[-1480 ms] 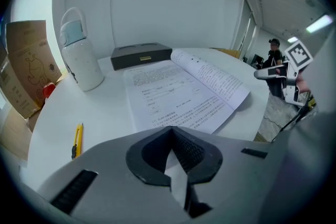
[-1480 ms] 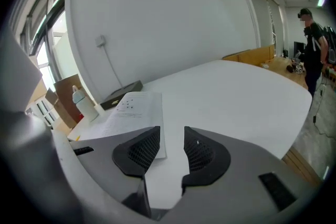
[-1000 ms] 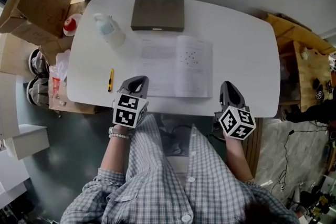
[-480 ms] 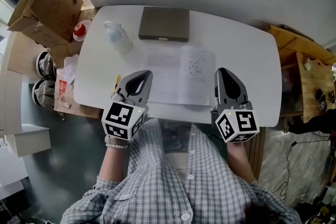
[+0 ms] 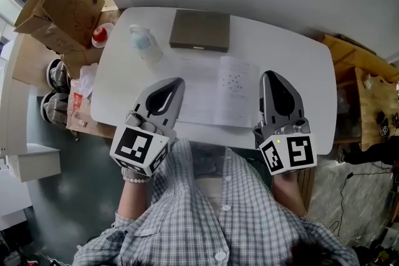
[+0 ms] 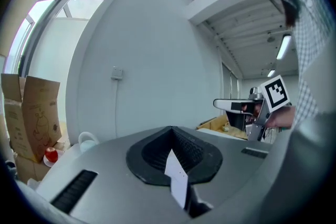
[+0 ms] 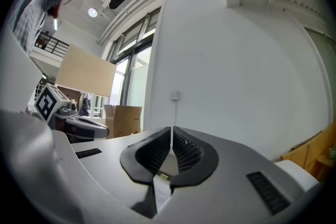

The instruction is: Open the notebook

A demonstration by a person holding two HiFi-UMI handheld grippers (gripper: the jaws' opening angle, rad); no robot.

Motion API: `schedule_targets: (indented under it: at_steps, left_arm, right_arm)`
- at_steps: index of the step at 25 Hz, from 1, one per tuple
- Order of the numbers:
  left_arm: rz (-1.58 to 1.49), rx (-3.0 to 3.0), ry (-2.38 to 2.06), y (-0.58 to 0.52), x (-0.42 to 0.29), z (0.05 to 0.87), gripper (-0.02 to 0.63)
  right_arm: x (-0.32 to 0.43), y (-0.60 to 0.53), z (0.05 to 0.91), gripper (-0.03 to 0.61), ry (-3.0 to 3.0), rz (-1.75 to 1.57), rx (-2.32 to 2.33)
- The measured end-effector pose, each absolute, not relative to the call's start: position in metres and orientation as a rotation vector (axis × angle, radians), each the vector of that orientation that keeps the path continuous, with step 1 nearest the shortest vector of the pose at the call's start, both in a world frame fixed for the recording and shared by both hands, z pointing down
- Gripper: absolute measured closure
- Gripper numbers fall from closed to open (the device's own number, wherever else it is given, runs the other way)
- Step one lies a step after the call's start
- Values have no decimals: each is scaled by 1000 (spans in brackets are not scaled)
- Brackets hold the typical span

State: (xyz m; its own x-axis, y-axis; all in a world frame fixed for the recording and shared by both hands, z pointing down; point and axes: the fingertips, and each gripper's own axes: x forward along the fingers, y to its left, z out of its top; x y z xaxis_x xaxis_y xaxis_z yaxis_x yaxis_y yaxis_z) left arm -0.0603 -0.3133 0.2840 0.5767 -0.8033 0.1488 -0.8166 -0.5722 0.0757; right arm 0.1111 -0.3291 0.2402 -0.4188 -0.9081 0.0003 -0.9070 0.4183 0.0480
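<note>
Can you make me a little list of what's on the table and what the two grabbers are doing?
table: white, with rounded corners
notebook: lying open in the middle
brown flat box: closed, behind the notebook
bottle: standing to the left of the notebook
left gripper: jaws shut, holding nothing
right gripper: jaws shut, holding nothing

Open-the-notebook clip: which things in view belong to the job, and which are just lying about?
Job:
- notebook, already lying open
- left gripper, shut and empty
- right gripper, shut and empty

Lying about:
- flat brown box
- bottle
- cardboard box
- red-topped container
- shoes
</note>
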Motion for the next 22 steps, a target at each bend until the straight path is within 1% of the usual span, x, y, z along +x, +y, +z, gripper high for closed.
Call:
schedule_targets:
  at_steps: [14,22]
  left_arm:
    - [120,2644,-1447,-316,-74,274,606]
    - [57,2611,-1406,-320,-77,275,606]
  right_arm:
    - [95,-335,247,549,-2600,-116,1578]
    - [88,-333,251,550,-2589,-142,1541]
